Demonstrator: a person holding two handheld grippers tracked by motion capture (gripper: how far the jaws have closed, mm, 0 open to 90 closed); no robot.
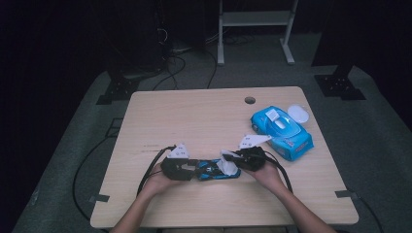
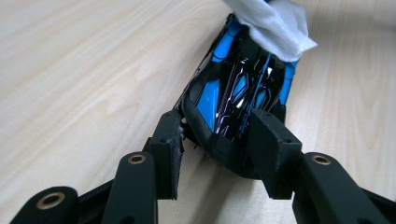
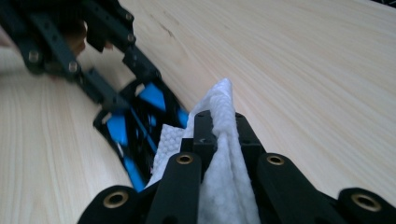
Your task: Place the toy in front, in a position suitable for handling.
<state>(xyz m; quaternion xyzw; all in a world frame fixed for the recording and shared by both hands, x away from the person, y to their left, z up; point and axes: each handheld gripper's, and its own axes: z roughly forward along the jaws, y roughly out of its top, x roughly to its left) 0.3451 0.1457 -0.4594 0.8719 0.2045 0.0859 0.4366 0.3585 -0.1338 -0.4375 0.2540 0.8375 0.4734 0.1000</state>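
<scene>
1. Near the front edge of the table (image 1: 160, 116), toy car (image 1: 214, 171): blue and black, glossy, lying on the light wood surface between the two grippers. In the left gripper view the toy car (image 2: 238, 88) runs away from the camera, one end caught between the black jaws.
2. Left gripper (image 1: 192, 168): held in the person's left hand (image 1: 158, 182), pointing toward the car from the left. Jaws clenched on the near end of the car, one pad against each side. In the right gripper view the left gripper (image 3: 105, 100) appears farther off, at the far end of the car.
3. Right gripper (image 1: 233, 162): held in the person's right hand (image 1: 269, 175), pointing toward the car from the right. Jaws pinched on a wipe.
4. Wipe (image 1: 226, 163): white, textured, crumpled, gripped between the right jaws. In the right gripper view the wipe (image 3: 224, 140) stands up between the pads, its lower fold lying against the car's blue and black body. In the left gripper view the wipe (image 2: 273, 25) covers the far end of the car.
5. Wipes pack (image 1: 282, 128): blue, soft, lid flipped open, lying at the right rear of the table, well apart from the car.
6. Round hole (image 1: 249, 100): in the tabletop near its far edge.
</scene>
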